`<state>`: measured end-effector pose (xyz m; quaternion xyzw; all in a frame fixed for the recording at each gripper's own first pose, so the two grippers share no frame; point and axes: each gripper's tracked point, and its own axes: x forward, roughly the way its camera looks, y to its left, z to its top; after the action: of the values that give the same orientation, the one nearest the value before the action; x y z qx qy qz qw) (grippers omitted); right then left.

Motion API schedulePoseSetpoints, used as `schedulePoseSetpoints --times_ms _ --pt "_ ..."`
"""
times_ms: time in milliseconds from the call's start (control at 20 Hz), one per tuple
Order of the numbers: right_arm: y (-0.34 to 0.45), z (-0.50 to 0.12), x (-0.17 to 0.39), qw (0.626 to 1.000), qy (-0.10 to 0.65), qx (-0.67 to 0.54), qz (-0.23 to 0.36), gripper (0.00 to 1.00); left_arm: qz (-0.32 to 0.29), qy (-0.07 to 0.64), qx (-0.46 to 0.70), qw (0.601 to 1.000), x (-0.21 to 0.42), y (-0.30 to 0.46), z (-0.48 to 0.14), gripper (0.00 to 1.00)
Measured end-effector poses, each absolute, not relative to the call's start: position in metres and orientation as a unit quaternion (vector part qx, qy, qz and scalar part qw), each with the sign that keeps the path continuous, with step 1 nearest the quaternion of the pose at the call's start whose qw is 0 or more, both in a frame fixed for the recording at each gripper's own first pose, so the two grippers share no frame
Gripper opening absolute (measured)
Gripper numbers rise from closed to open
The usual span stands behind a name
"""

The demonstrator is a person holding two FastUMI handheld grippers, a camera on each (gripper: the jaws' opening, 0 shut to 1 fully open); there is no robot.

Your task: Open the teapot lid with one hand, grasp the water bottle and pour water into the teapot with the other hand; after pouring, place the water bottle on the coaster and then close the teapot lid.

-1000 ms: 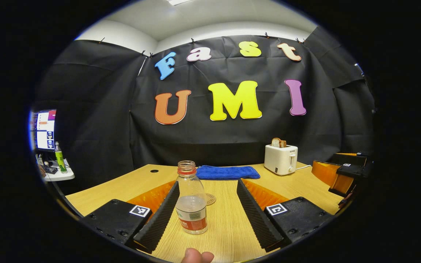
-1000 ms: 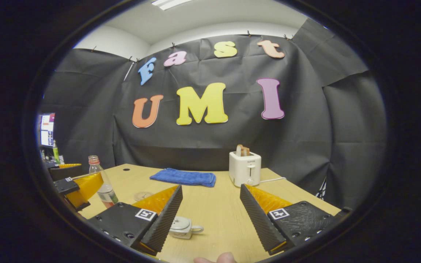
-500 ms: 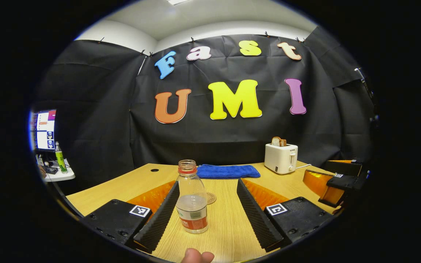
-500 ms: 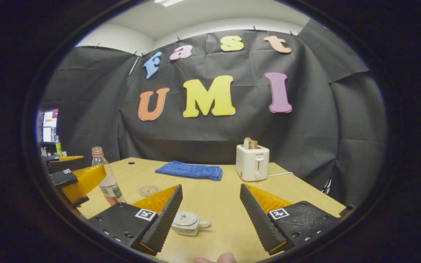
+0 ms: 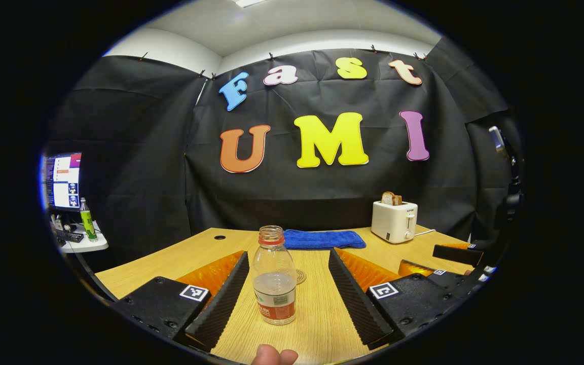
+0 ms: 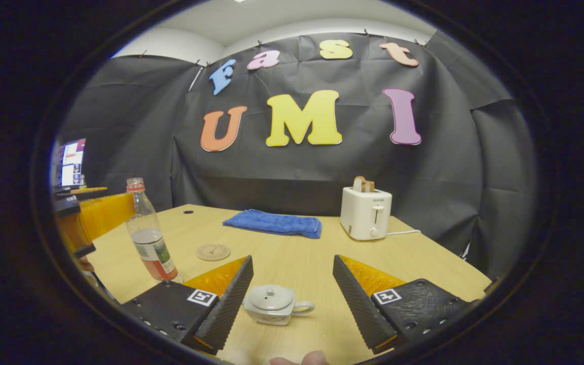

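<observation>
Your left gripper point(image 5: 284, 304) gapes wide around the upright water bottle point(image 5: 274, 276), touching nothing. Your right gripper point(image 6: 292, 301) spreads wide, empty, around the lidded teapot point(image 6: 273, 303) on the table point(image 6: 297, 258).

Water bottle point(image 5: 274, 276): clear body, red neck ring, red-and-white label. Teapot point(image 6: 272, 304): plain white, lid included. Coaster point(image 6: 213, 252): tan, with concentric ring pattern. Table point(image 6: 297, 258): light wood grain. Towel point(image 6: 273, 223): solid blue. Toaster point(image 6: 365, 213): cream white.
</observation>
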<state>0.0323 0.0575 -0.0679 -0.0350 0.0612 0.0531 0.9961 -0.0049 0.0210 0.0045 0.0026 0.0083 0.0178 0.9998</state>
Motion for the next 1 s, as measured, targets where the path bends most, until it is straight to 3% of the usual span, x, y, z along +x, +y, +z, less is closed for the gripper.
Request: schedulePoseSetpoints --times_ms 300,600,650,800,850,900,950,1000 --pt "0.072 -0.096 0.051 0.992 0.089 -0.060 0.060 0.96 0.024 0.006 -0.005 1.000 -0.006 0.030 0.010 0.99" --pt "0.079 -0.110 0.057 0.990 0.105 -0.069 0.069 0.61 0.029 0.006 -0.008 1.000 -0.007 0.037 0.011 0.99" --pt "0.081 -0.112 0.056 0.989 0.108 -0.070 0.071 0.45 0.029 0.007 -0.009 1.000 -0.007 0.036 0.011 0.99" --pt "0.081 -0.110 0.061 0.989 0.106 -0.080 0.063 0.46 0.028 0.008 -0.008 1.000 -0.006 0.037 0.010 0.99" --pt "0.075 -0.110 0.057 0.989 0.104 -0.078 0.065 0.21 0.028 0.010 -0.007 1.000 -0.005 0.036 0.009 0.99" --pt "0.076 -0.112 0.058 0.988 0.110 -0.080 0.069 0.07 0.027 0.010 -0.007 1.000 -0.006 0.037 0.008 0.99" --pt "0.077 -0.111 0.057 0.988 0.108 -0.078 0.073 0.01 0.027 0.011 -0.008 1.000 -0.005 0.037 0.008 0.99" --pt "0.078 -0.109 0.051 0.988 0.112 -0.075 0.077 0.07 0.026 0.011 -0.009 1.000 -0.005 0.036 0.007 0.99"
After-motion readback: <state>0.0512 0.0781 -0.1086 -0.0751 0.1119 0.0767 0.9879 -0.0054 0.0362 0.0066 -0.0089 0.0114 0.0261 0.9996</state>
